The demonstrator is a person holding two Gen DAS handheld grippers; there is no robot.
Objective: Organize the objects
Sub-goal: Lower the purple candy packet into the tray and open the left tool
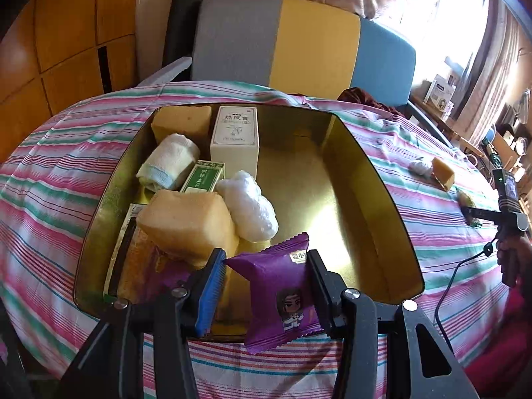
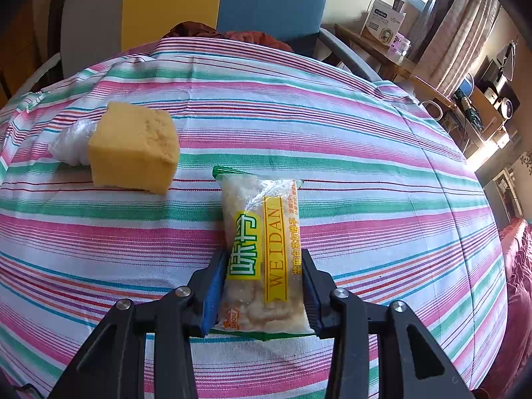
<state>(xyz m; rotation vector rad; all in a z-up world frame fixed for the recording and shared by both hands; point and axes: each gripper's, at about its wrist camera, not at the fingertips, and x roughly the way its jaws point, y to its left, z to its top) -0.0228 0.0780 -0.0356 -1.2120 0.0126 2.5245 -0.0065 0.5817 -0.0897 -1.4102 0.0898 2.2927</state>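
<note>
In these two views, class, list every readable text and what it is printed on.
"WEIDAN": clear snack packet in the right gripper.
"味丹", possibly: same packet's green label.
Purple snack packet in the left gripper: label too small.
White carton, green box: blurred.

- I am reading "WEIDAN" in brown capitals running along a yellow band on the clear snack packet (image 2: 262, 252); beside it, big green Chinese characters "味丹" are sitting on a yellow patch.
- Small print near that packet's lower corner is staying too tiny for me.
- I am seeing Chinese characters heading the cream box (image 1: 235, 136), blurred.
- The purple packet (image 1: 282, 286) is showing a white label starting "小" and a cartoon figure.
- The green box (image 1: 203, 177) is carrying unreadable lettering.
</note>
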